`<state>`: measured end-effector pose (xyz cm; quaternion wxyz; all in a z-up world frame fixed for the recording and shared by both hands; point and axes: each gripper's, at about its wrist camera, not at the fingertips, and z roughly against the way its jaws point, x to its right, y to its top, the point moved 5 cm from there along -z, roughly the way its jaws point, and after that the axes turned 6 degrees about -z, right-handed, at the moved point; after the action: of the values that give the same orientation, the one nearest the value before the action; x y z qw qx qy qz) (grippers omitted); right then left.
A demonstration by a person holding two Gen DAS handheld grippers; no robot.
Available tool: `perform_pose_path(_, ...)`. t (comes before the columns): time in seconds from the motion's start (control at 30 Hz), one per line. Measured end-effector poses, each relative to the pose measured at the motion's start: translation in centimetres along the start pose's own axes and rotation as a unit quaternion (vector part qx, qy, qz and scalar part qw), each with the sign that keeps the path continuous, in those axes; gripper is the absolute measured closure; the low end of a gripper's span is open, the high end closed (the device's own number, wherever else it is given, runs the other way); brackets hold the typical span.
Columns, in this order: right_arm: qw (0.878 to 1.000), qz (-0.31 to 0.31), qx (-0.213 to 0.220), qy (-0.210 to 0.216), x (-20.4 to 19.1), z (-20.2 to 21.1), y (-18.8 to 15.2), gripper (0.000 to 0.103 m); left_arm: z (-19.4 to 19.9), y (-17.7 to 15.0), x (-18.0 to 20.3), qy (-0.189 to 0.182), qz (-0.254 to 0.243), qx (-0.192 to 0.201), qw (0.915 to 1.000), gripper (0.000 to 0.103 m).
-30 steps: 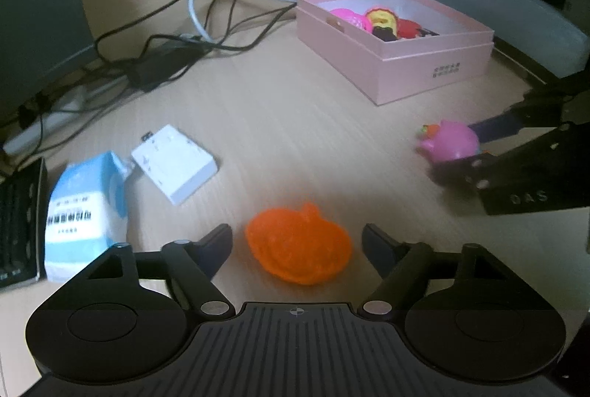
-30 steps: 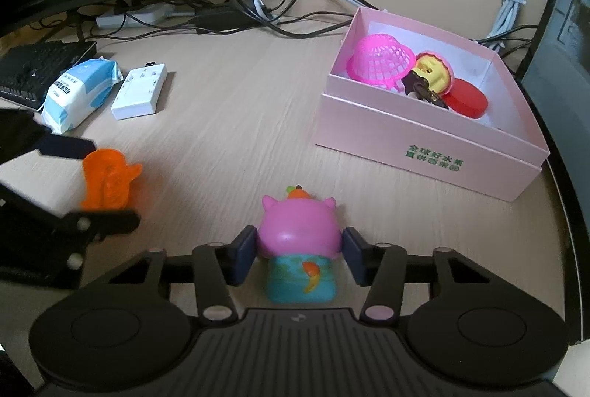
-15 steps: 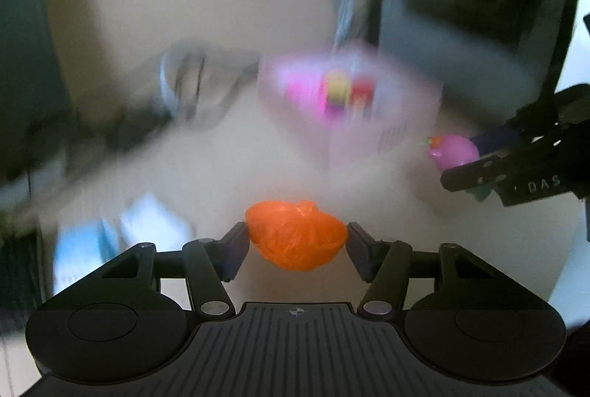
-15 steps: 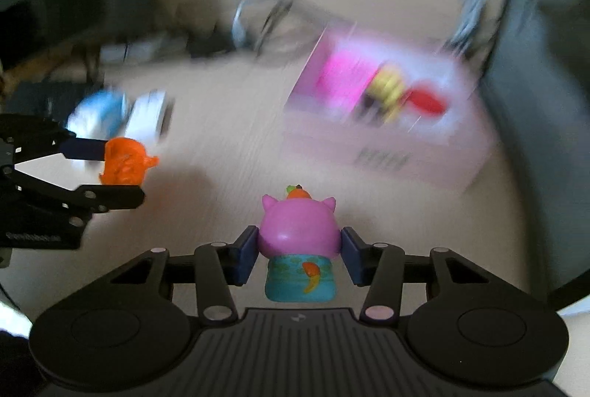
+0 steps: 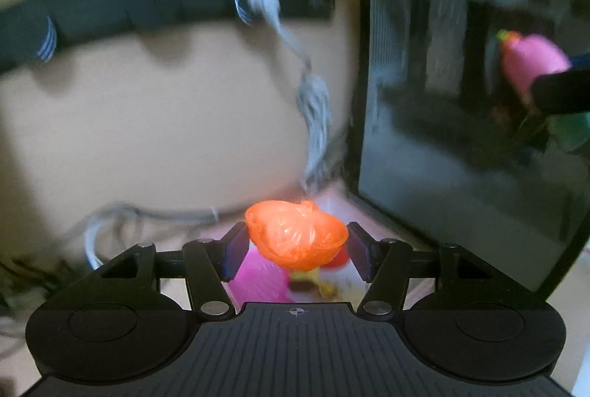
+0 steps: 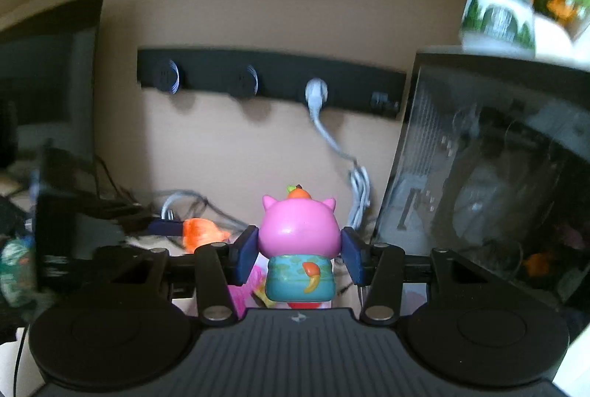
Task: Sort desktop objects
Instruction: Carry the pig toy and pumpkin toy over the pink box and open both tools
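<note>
Left wrist view: the left gripper (image 5: 297,247) is clenched on an orange translucent plastic toy basket (image 5: 295,237), which sits between the two dark blue fingers (image 5: 233,251) and touches both pads. The orange basket is held clear of the table, above the blurred contents of a pink cardboard box (image 5: 333,203) whose far edge shows just behind it. Inside the box, below the basket, a pink mesh toy (image 5: 260,277) and a yellow object (image 5: 324,286) are visible, both too blurred to identify further. At the right edge of this view, the pink toy pig figure (image 5: 531,63) appears raised in front of a dark glass-sided computer case (image 5: 461,138).

Right wrist view: the right gripper (image 6: 298,251) is clenched on the pink toy pig figure (image 6: 298,234), which stands upright with its back toward the camera; the fingers (image 6: 243,255) press on its two sides. The figure wears a teal printed garment and carries a small orange piece on its head. It is also held clear of the table. The orange basket (image 6: 201,232) appears to the left, gripped by the other tool. A black wall-mounted socket strip (image 6: 269,81) carries a grey plug and cable (image 6: 332,135). A green-and-white jar (image 6: 496,15) stands on top of the computer case (image 6: 490,183).
</note>
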<state>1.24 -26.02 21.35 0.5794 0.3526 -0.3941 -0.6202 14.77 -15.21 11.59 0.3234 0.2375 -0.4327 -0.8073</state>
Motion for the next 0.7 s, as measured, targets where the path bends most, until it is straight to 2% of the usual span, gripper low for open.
perform_pose_path(0.1, 0.999, -0.014, -0.038, 0.016, 1.5, -2.6, -1.0, 0.055, -3.1, -2.9, -0.1, 0.015, 0.026, -0.059, 0.9978, 0.038)
perform_pose_path(0.17, 0.998, -0.016, -0.056, 0.021, 2.0, -4.0, -1.9, 0.055, -2.9, -4.3, -0.4, 0.020, 0.054, -0.077, 0.9954, 0.031)
perform_pose_path(0.23, 0.996, -0.024, -0.075, 0.031, 2.5, -5.8, -2.7, 0.055, -1.4, -5.5, -0.5, 0.024, 0.080, -0.080, 0.9933, 0.017)
perform_pose_path(0.33, 0.993, -0.042, -0.104, 0.046, 2.8, -8.9, -3.9, 0.055, 1.0, -7.1, -0.4, 0.047, 0.098, -0.091, 0.9900, 0.012)
perform_pose_path(0.43, 0.987, -0.062, -0.134, 0.056, 2.7, -12.5, -5.0, 0.055, 3.3, -9.2, -0.5, 0.061, 0.120, -0.110, 0.9848, 0.008)
perform_pose_path(0.53, 0.985, -0.064, -0.155, 0.048, 2.4, -16.3, -5.8, 0.054, 5.0, -11.0, -0.4, 0.078, 0.128, -0.129, 0.9803, 0.008)
perform_pose_path(0.57, 0.984, -0.062, -0.163, 0.041, 2.2, -17.5, -6.1, 0.051, 5.4, -11.5, -0.5, 0.086, 0.133, -0.135, 0.9781, 0.007)
perform_pose_path(0.67, 0.980, -0.065, -0.188, 0.022, 2.3, -19.8, -7.4, 0.050, 6.3, -13.0, -1.6, 0.108, 0.171, -0.157, 0.9667, 0.007)
perform_pose_path(0.7, 0.978, -0.072, -0.192, 0.029, 2.2, -19.9, -7.6, 0.050, 6.7, -13.6, -2.1, 0.116, 0.185, -0.162, 0.9623, 0.006)
